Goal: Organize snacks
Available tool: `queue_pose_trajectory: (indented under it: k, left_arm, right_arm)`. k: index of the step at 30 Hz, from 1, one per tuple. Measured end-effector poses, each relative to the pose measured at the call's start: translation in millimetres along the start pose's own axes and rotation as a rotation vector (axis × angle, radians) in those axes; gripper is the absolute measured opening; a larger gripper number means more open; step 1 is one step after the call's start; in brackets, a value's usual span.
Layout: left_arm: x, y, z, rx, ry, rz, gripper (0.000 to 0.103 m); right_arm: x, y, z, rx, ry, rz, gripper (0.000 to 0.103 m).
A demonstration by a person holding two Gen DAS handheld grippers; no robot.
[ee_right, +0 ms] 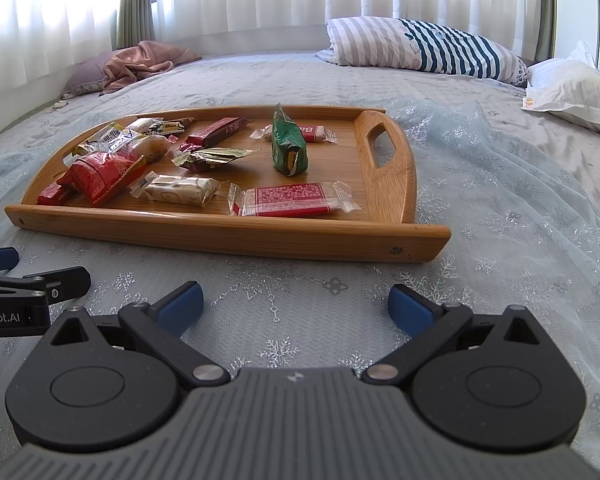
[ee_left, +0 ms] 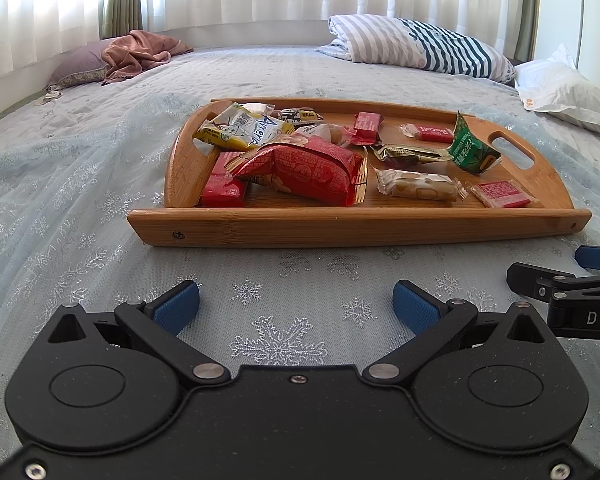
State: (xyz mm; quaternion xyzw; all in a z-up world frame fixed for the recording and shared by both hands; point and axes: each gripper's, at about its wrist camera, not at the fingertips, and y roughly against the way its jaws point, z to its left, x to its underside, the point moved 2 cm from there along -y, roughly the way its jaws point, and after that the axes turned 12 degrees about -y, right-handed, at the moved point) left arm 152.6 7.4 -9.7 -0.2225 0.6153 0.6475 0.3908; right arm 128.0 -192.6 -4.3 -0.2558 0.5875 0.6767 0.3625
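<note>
Bedspread (ee_left: 100, 168), wooden tray (ee_left: 356, 228) long axis crosswise, snacks (ee_left: 300, 168) scattered inside

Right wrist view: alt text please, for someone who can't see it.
A wooden tray of wrapped snacks sits on a snowflake-patterned bedspread, just beyond the open, empty right gripper. The left gripper shows at the left edge; pillows and curtains lie behind.

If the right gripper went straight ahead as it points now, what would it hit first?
Probably the near rim of the wooden tray; only bedspread lies between it and the open right gripper. Height is hard to judge.
</note>
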Motion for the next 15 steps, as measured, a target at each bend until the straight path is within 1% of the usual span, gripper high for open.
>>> queue_pose_trajectory:
  k: [15]
  left_arm:
    - [0.5,0.4,-0.7,-0.010,-0.008,-0.005,0.103]
  right_arm:
    - [0.1,0.1,0.0,0.000,0.000,0.000,0.103]
